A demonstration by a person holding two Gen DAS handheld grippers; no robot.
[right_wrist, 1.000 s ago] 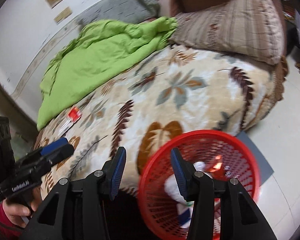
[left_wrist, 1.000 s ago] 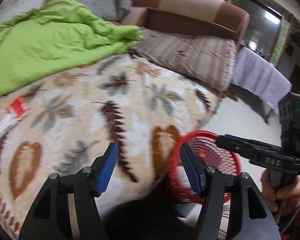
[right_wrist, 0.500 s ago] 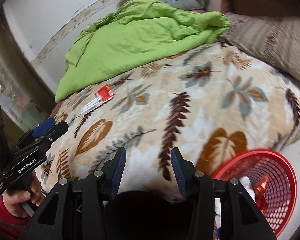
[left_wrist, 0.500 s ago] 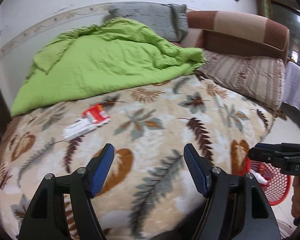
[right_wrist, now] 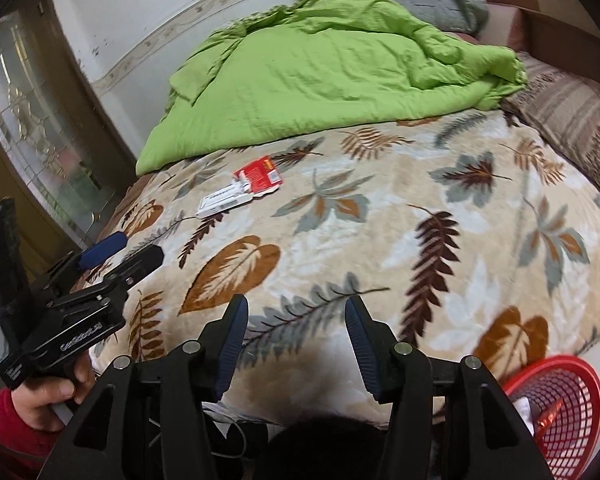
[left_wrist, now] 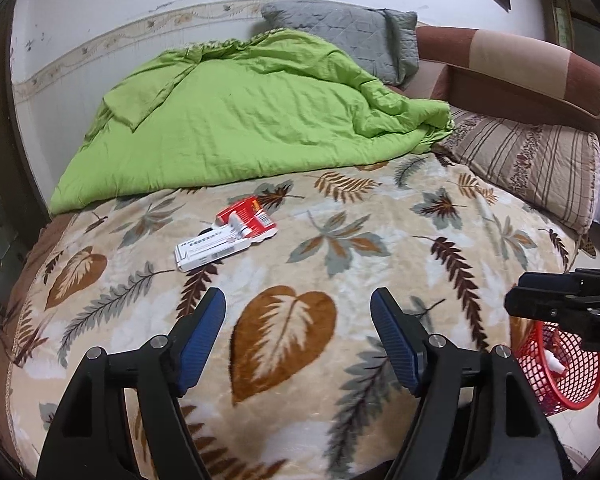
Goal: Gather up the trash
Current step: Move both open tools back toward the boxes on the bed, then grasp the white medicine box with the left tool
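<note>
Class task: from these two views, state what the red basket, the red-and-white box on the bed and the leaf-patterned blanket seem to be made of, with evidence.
Red basket: probably moulded plastic; glossy open lattice wall.
Red-and-white box: likely printed card; flat panels, sharp folded edges, opened flap.
Leaf-patterned blanket: seemingly plush fleece; soft fuzzy pile, matte.

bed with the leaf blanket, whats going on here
A person holds a gripper in each hand over the bed, collecting trash. The left gripper and right gripper are both open and empty. A red and white flattened carton lies on the leaf blanket near the green duvet, untouched. The red basket beside the bed already holds some trash.
</note>
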